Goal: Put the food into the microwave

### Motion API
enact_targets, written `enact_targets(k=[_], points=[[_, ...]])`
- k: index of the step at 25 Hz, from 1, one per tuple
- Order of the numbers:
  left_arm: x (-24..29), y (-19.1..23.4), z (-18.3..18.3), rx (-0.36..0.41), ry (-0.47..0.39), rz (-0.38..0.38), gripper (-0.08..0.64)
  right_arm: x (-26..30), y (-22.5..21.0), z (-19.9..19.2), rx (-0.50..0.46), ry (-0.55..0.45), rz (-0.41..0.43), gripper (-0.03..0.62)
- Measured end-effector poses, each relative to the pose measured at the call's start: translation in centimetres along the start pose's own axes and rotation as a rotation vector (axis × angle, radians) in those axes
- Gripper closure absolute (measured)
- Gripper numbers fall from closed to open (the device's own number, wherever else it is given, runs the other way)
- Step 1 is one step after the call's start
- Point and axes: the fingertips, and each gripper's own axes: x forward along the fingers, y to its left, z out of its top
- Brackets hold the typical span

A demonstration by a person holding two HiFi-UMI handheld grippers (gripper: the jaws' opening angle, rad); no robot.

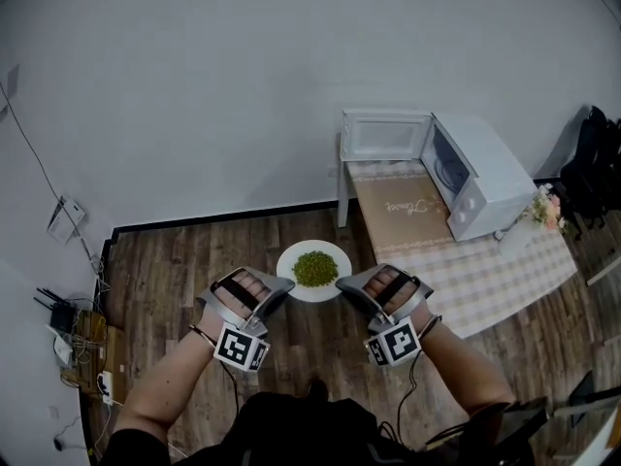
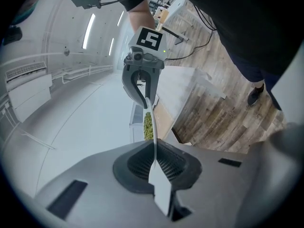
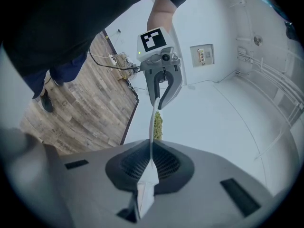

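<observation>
- Overhead, the left gripper (image 1: 278, 290) and the right gripper (image 1: 345, 285) clamp opposite rims of a white plate (image 1: 336, 256), which hangs level between them above the wooden floor (image 1: 175, 270).
- Green food (image 1: 315, 268) lies heaped at the plate's centre, between the two sets of jaws and touching neither.
- Left gripper view: the jaws are closed on the plate's rim, the plate appearing edge-on as a thin white line, with the food just past the jaws and the right gripper at the far rim.
- Right gripper view: the same arrangement mirrored, with the jaws shut on the near rim and the left gripper opposite.
- The microwave (image 1: 475, 178) stands on a table with a checked cloth (image 1: 495, 275), its door (image 1: 385, 135) swung open; the plate is well apart from it, off the table's near corner.
- Flowers (image 1: 546, 207) sit beside the microwave.
</observation>
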Motion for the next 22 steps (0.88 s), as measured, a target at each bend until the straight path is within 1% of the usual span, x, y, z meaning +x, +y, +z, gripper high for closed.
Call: enact_targets(k=[4,7,11,14,19,22], points=[[1.1,0.2,-0.4,-0.006,-0.007,-0.012,0.538,0.6,0.0,-0.9,0.009,-0.002,0.002,0.572],[1.9,0.5,-0.5,-0.003,-0.013,-0.003,0.538,0.9,-0.1,-1.7,0.015,0.015,-0.007,0.572],[3.3,0.4,-1.3,0.000,-0.032,-0.008,0.538,1.9,0.1,-2.7,0.016,0.024,0.002,0.572],[3.9,0.4,-1.9,0.015,-0.044,0.004,0.538,2.6,0.1,-3.3,0.016,0.045,-0.009,0.572],[6.9,2.0,-5.0,0.014,-0.074,0.017,0.538,5.7,-1.5,-5.8,0.012,0.069,0.002,0.572],[8.2,2.7,-6.9,0.016,-0.090,0.009,0.538,7.5,-2.2,-6.9,0.020,0.088,0.016,0.572]])
